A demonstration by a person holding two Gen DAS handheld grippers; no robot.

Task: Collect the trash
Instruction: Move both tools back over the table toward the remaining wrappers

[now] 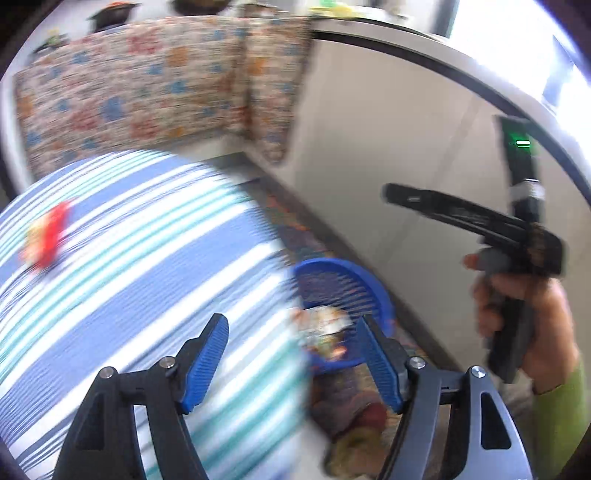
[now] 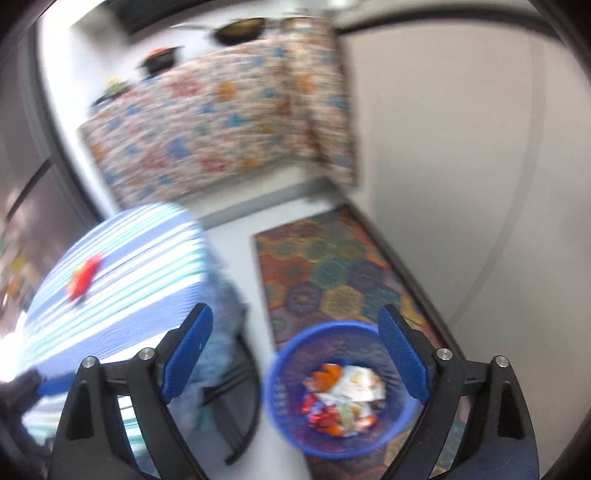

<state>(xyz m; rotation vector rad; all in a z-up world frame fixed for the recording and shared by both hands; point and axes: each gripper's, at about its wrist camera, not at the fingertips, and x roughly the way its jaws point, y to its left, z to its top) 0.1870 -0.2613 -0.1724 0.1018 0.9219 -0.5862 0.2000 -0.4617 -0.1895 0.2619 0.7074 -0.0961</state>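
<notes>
A blue round basket (image 2: 280, 391) stands on the floor rug, holding several crumpled wrappers (image 2: 347, 395). It also shows in the left wrist view (image 1: 373, 291), beside the table's edge. A red and yellow wrapper (image 1: 46, 240) lies on the striped tablecloth (image 1: 129, 240); it also shows in the right wrist view (image 2: 83, 278). My left gripper (image 1: 295, 332) is open and empty over the table's edge. My right gripper (image 2: 295, 325) is open and empty above the basket. The right gripper is seen in the left wrist view (image 1: 461, 210), held in a hand. Both views are blurred by motion.
A colourful hexagon rug (image 2: 332, 266) lies along a white wall (image 2: 461, 147). A floral-covered table (image 2: 221, 125) with dark bowls (image 2: 240, 29) stands at the back. Black table legs (image 2: 243, 406) stand beside the basket.
</notes>
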